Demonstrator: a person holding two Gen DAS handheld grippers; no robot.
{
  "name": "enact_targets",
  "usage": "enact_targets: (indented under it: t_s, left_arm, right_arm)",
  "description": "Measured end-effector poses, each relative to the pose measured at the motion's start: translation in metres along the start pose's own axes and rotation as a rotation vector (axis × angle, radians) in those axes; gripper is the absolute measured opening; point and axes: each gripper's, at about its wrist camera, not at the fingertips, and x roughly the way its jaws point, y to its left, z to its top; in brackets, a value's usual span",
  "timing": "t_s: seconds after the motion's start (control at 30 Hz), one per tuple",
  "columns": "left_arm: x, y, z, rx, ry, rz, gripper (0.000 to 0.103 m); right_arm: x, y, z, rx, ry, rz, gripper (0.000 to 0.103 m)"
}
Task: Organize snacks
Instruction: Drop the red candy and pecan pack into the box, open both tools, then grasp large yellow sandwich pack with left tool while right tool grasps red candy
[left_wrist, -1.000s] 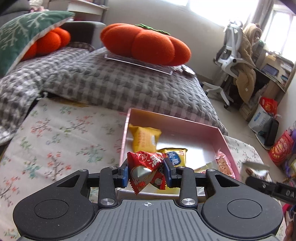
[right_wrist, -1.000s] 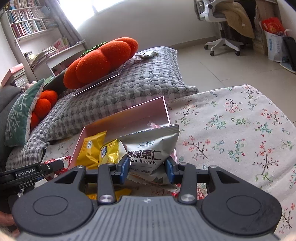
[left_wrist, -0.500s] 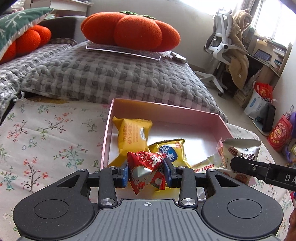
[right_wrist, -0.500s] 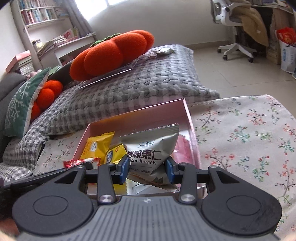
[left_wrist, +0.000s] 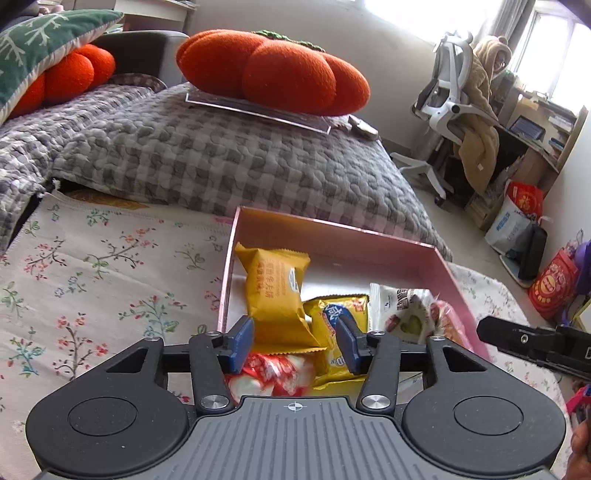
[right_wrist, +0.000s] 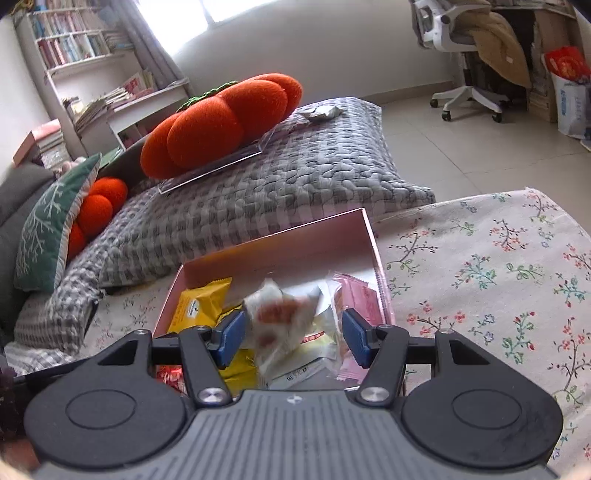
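A pink box (left_wrist: 332, 236) lies on the floral cloth and holds several snack packets. My left gripper (left_wrist: 295, 343) is open above its near left corner; the red packet (left_wrist: 273, 373) lies below the jaws, blurred. Yellow packets (left_wrist: 273, 284) lie beyond it. My right gripper (right_wrist: 293, 341) is open over the box (right_wrist: 280, 243); the white pecan packet (right_wrist: 280, 314) is between the jaws, blurred, free of the pads. It also shows in the left wrist view (left_wrist: 402, 310). A pink packet (right_wrist: 358, 299) lies at the box's right side.
A grey checked quilt (left_wrist: 207, 151) with an orange pumpkin cushion (left_wrist: 273, 74) lies behind the box. Floral cloth (right_wrist: 487, 266) spreads right and left of the box. An office chair (right_wrist: 469, 44) and bags stand on the floor beyond.
Both grippers opened. The red packet dropped from the left jaws and the white pecan packet dropped from the right jaws into the box.
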Motion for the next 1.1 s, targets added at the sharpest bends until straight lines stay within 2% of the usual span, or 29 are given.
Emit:
enact_targets:
  t_s: [0.13,0.17,0.33,0.43,0.57,0.67,0.83,0.93,1.1]
  left_arm:
    - [-0.012,0.004,0.003,-0.012,0.002,0.013,0.057]
    - [-0.014,0.005,0.003,-0.015,0.013,0.018,0.058]
    - [-0.019,0.003,-0.008,0.016,0.094,0.013,0.065]
    - [-0.019,-0.011,-0.02,0.081,0.145,0.005,0.072]
    - [-0.024,-0.023,-0.033,0.079,0.207,-0.059,0.073]
    - [-0.027,-0.028,-0.04,0.091,0.218,-0.039,0.074]
    - [-0.023,-0.034,-0.047,0.107,0.236,-0.001,0.076]
    - [-0.021,-0.033,-0.05,0.09,0.25,-0.014,0.077]
    - [-0.015,-0.036,-0.054,0.076,0.248,-0.01,0.085]
  right_arm:
    - [-0.007,-0.003,0.002,0.026,0.017,0.011,0.056]
    - [-0.01,-0.004,0.003,0.03,0.023,0.01,0.061]
    - [-0.028,-0.005,0.006,-0.008,0.049,-0.021,0.075]
    - [-0.036,-0.012,0.005,0.001,0.067,-0.054,0.077]
    - [-0.043,-0.035,-0.003,0.099,0.126,-0.041,0.077]
    - [-0.048,-0.045,-0.006,0.135,0.135,-0.06,0.077]
    - [-0.051,-0.044,-0.007,0.088,0.138,-0.111,0.077]
    - [-0.053,-0.044,-0.008,0.077,0.135,-0.115,0.076]
    - [-0.053,-0.04,-0.009,0.041,0.134,-0.129,0.075]
